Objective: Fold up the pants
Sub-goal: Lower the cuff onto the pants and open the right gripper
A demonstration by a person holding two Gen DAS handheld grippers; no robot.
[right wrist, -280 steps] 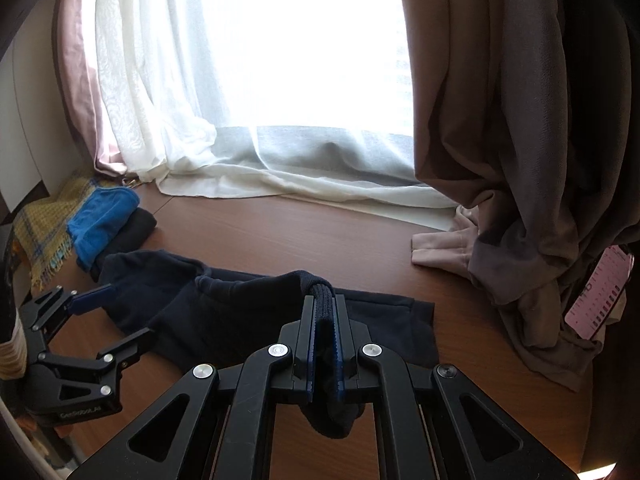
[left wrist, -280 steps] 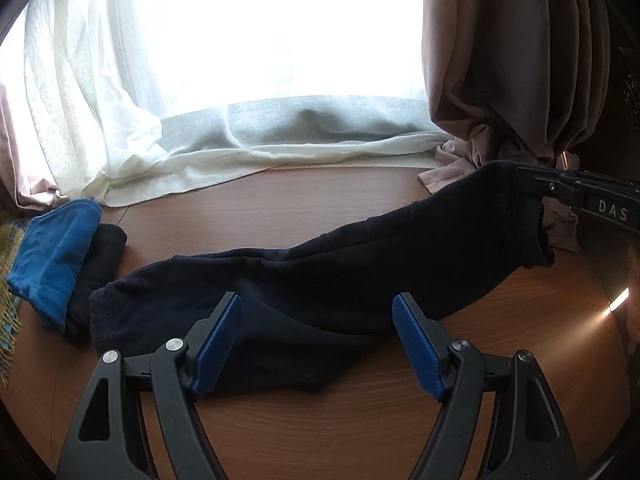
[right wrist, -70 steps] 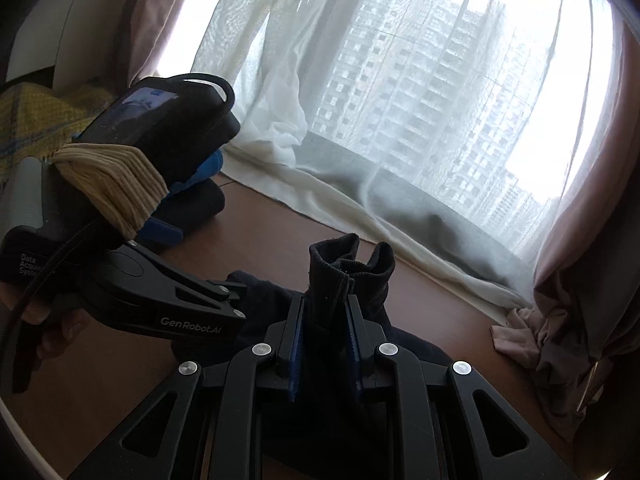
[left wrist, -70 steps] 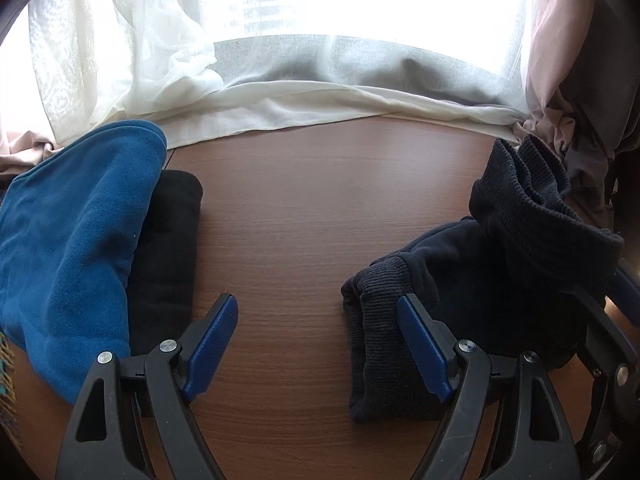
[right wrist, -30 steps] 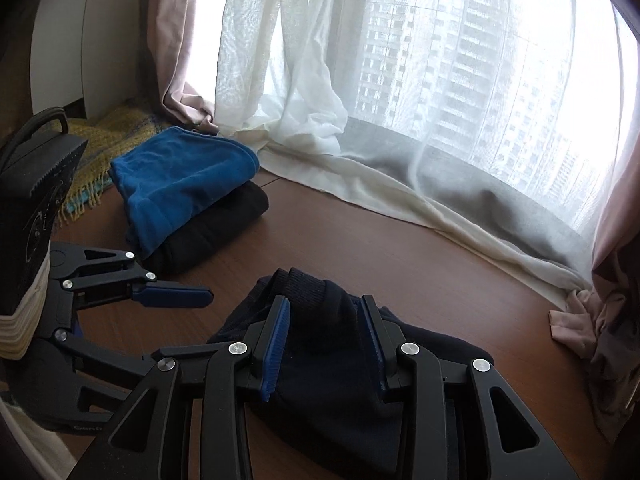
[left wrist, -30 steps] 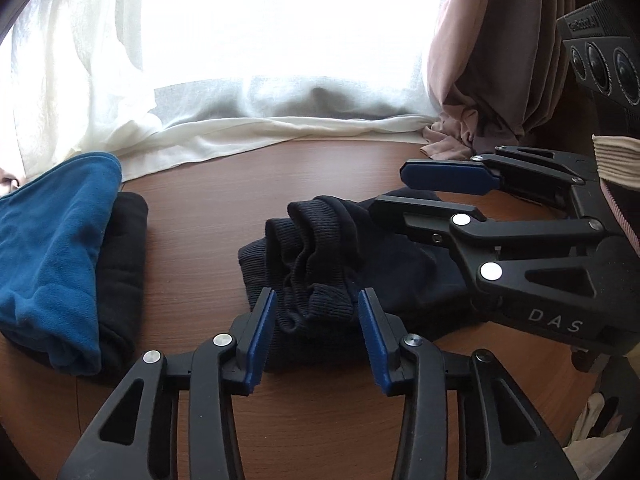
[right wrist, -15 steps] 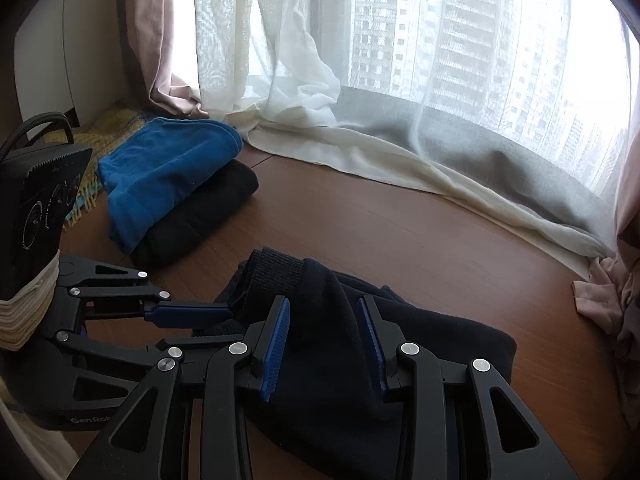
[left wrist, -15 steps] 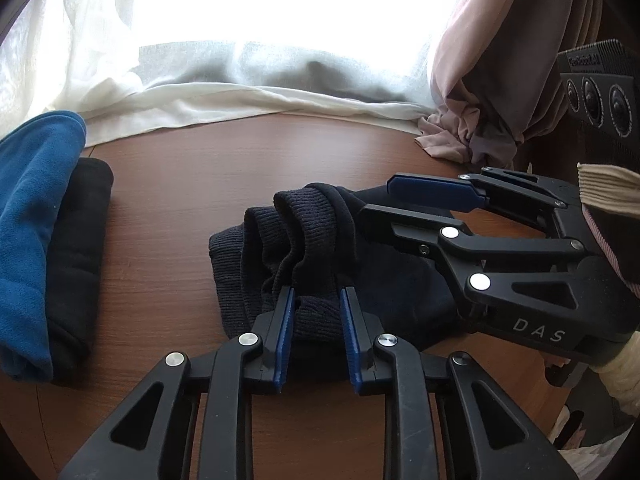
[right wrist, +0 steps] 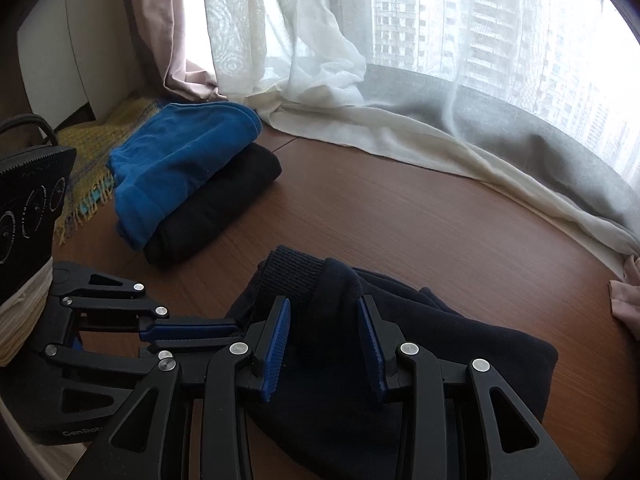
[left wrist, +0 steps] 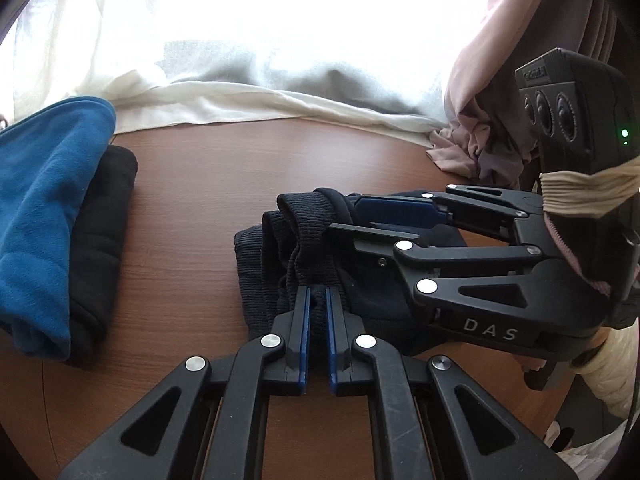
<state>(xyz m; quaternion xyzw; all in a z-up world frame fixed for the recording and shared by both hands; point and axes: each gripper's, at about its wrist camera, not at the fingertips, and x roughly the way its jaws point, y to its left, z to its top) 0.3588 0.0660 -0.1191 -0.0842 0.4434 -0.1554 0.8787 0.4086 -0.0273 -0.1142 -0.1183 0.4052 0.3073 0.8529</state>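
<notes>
The dark navy pants [left wrist: 288, 240] lie folded into a small bundle on the brown wooden table [left wrist: 248, 168], ribbed cuffs on top. My left gripper [left wrist: 316, 300] is shut on the near edge of the bundle's cuffs. My right gripper [right wrist: 324, 320] is open, its blue pads straddling the top fold of the pants [right wrist: 460, 344] without squeezing. The right gripper also shows in the left wrist view [left wrist: 360, 218], coming in from the right over the bundle. The left gripper shows in the right wrist view [right wrist: 236, 326], at the pants' left edge.
A folded blue garment [right wrist: 180, 160] lies on a folded black one [right wrist: 216, 200] at the table's left. A yellow woven cloth [right wrist: 92, 148] sits beyond them. White sheer curtains [right wrist: 400, 120] and pink drapes [left wrist: 480, 148] hang onto the table's far edge.
My left gripper has closed from open onto the ribbed cuffs of the pants. My right gripper let go of the cuffs and now stays open around the bundle.
</notes>
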